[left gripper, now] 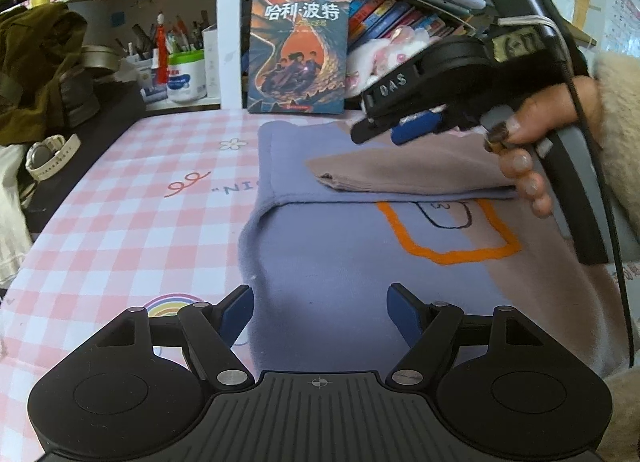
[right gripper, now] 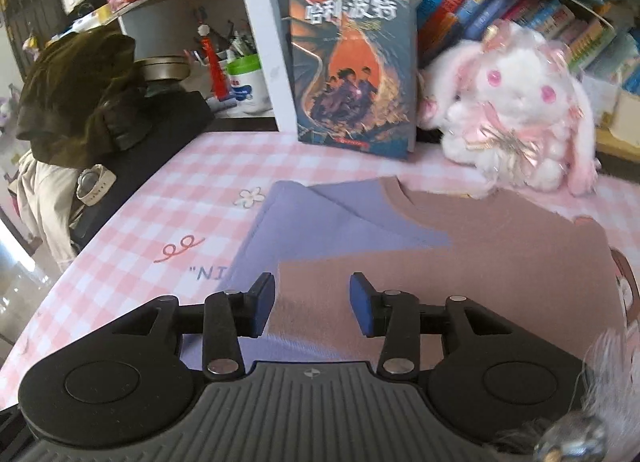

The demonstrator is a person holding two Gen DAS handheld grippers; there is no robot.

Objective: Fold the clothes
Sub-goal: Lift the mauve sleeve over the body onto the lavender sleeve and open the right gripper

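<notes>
Sweatshirt (left gripper: 360, 262): lies flat on the checked surface (left gripper: 120, 201) near its back edge, one sleeve (left gripper: 400, 177) folded across | left claw (left gripper: 320, 314): apart, holds nothing | right claw (right gripper: 312, 304): apart, holds nothing | left to do: more folds to make it small.

Garment (left gripper: 340, 262) on tablecloth (left gripper: 132, 205); book (left gripper: 298, 49) behind.
</notes>
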